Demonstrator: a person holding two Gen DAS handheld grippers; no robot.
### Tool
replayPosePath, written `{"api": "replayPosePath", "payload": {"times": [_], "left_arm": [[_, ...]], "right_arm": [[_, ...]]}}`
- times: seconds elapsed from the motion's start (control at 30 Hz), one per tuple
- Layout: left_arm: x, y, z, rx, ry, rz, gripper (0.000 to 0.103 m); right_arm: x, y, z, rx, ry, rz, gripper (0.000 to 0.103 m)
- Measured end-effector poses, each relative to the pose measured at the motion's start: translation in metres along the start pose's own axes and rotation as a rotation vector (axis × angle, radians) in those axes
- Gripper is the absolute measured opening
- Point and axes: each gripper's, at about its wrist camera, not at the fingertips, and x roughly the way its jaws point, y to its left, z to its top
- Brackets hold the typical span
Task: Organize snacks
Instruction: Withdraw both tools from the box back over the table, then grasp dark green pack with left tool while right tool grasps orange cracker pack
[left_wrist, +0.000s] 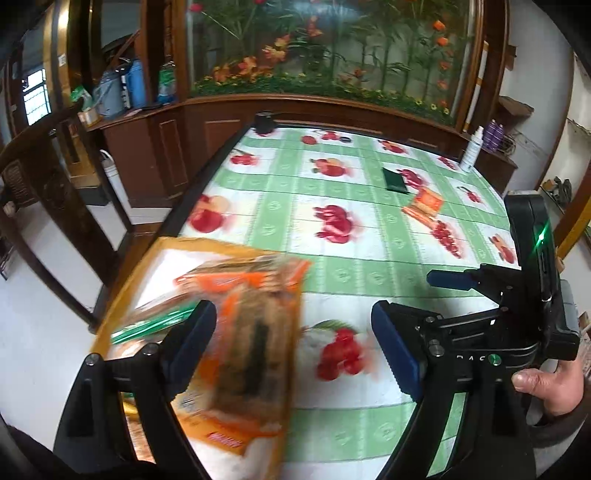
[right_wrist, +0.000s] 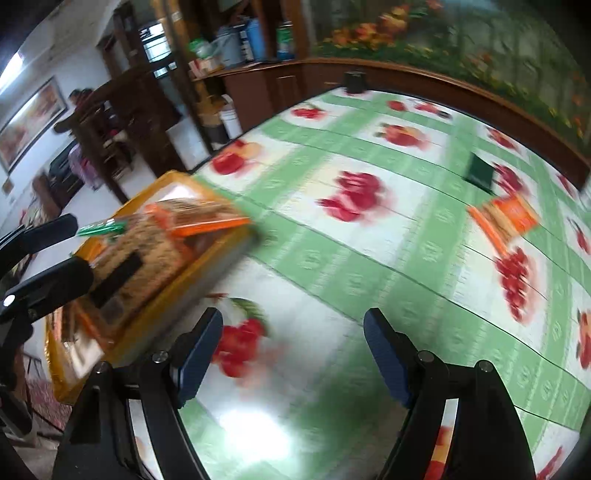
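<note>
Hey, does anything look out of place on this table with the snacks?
Yes. One orange snack packet and a dark green packet lie loose on the tablecloth, far from the orange tray where the other packets are piled unevenly.

We note a tablecloth (left_wrist: 332, 177) in green check with red fruit prints covering the table. A white spray bottle (left_wrist: 472, 149) stands at its far right edge, a small black container (left_wrist: 264, 122) at its far edge. Behind runs a wooden cabinet (left_wrist: 221, 122) backed by a flower mural (left_wrist: 325, 48).
</note>
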Motion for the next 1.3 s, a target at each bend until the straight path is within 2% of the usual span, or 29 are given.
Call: {"api": "replayPosePath", "payload": {"times": [0.2, 0.37, 0.53, 0.73, 0.87, 1.1, 1.2, 1.3], "left_arm": [[0.031, -0.039, 0.028, 0.021, 0.072, -0.074, 0.088], [0.068, -0.076, 0.063, 0.082, 0.101, -0.09, 0.088], [0.118, -0.105, 0.105, 0.083, 0.154, -0.149, 0.088], [0.193, -0.145, 0.161, 0.11, 0.198, -0.183, 0.088], [0.247, -0.163, 0.188, 0.1, 0.228, -0.218, 0.088], [0.318, -0.185, 0.203, 0.083, 0.285, -0.213, 0.088], [0.334, -0.194, 0.203, 0.096, 0.31, -0.213, 0.088], [0.337, -0.198, 0.202, 0.124, 0.291, -0.172, 0.088]], "right_arm": [[-0.021, -0.073, -0.009, 0.156, -0.032, -0.068, 0.08], [-0.031, -0.13, -0.012, 0.279, -0.042, -0.13, 0.08], [-0.027, -0.171, -0.005, 0.367, -0.041, -0.133, 0.08], [-0.012, -0.19, 0.01, 0.372, -0.01, -0.139, 0.08], [-0.01, -0.201, 0.018, 0.378, -0.028, -0.12, 0.08], [0.004, -0.225, 0.028, 0.404, -0.008, -0.131, 0.081], [0.011, -0.23, 0.028, 0.406, 0.011, -0.132, 0.081], [0.014, -0.229, 0.029, 0.394, 0.018, -0.129, 0.081]]}}
